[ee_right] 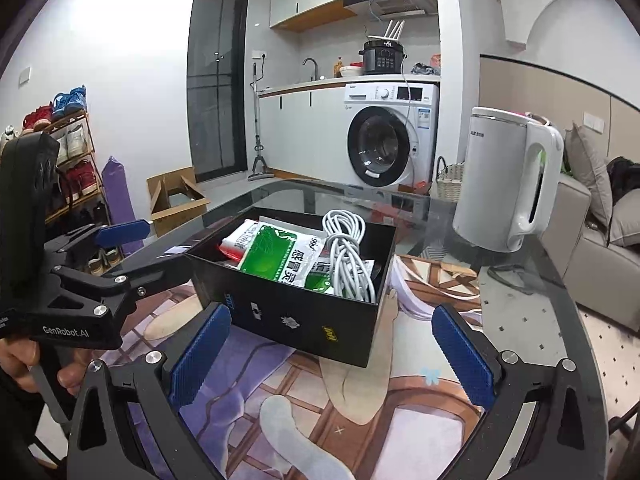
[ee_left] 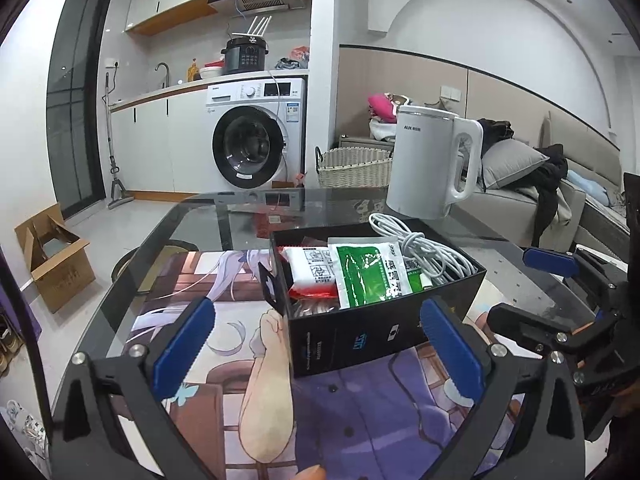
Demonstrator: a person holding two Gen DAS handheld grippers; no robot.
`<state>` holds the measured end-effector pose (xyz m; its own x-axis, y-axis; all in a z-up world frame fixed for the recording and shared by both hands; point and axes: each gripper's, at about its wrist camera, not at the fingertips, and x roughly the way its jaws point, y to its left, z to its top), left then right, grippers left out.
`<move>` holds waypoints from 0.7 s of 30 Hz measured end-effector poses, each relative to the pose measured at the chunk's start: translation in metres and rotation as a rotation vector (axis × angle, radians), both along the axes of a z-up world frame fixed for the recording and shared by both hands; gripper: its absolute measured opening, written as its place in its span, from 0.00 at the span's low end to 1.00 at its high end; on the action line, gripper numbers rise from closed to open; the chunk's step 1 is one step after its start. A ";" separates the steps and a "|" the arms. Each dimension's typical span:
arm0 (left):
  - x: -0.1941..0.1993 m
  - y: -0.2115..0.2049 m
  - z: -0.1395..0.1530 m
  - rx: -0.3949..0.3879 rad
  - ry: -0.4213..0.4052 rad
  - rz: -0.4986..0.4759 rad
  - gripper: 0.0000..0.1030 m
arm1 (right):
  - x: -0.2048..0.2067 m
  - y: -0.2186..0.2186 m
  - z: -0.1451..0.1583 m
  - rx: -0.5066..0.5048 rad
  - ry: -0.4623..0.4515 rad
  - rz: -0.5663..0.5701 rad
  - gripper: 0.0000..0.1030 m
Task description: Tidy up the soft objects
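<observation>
A black open box [ee_left: 360, 336] [ee_right: 304, 320] stands on a printed mat [ee_left: 340, 412] [ee_right: 280, 380] on the glass table. In it lie a green and white packet [ee_left: 370, 276] [ee_right: 280, 258], a red and white packet [ee_left: 310, 270] [ee_right: 236, 242] and a coiled white cable [ee_left: 424, 250] [ee_right: 346, 256]. My left gripper [ee_left: 316, 348] is open and empty, just before the box's near side. My right gripper [ee_right: 330, 354] is open and empty, in front of the box. Each gripper shows in the other's view: the right one at the right [ee_left: 556, 300], the left one at the left [ee_right: 120, 256].
A white electric kettle [ee_left: 434, 160] [ee_right: 506, 180] stands on the glass table [ee_left: 200, 220] [ee_right: 568, 300] behind the box. Beyond are a washing machine [ee_left: 256, 136], a woven basket [ee_left: 354, 168], a sofa with cushions [ee_left: 528, 184], a cardboard box [ee_left: 56, 264] and a shoe rack [ee_right: 72, 160].
</observation>
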<state>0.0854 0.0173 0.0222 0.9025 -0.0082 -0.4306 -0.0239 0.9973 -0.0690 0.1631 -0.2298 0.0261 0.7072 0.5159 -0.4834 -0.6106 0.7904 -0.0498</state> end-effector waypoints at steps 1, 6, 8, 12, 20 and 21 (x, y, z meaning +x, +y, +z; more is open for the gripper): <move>0.000 0.000 0.000 0.002 -0.004 0.000 1.00 | 0.000 0.000 0.000 0.004 -0.006 0.001 0.99; 0.000 -0.001 -0.004 0.010 -0.014 0.006 1.00 | 0.001 -0.001 0.000 0.012 -0.026 -0.002 0.99; -0.001 -0.001 -0.006 0.008 -0.013 0.006 1.00 | 0.001 0.000 0.001 0.007 -0.031 0.001 0.99; -0.001 -0.003 -0.005 0.011 -0.019 0.009 1.00 | 0.000 0.001 0.001 -0.002 -0.039 0.003 0.99; -0.001 -0.006 -0.005 0.026 -0.018 0.006 1.00 | -0.002 -0.002 0.002 0.006 -0.060 -0.014 0.99; -0.001 -0.007 -0.005 0.028 -0.018 0.007 1.00 | -0.002 -0.002 0.002 0.004 -0.063 -0.017 0.99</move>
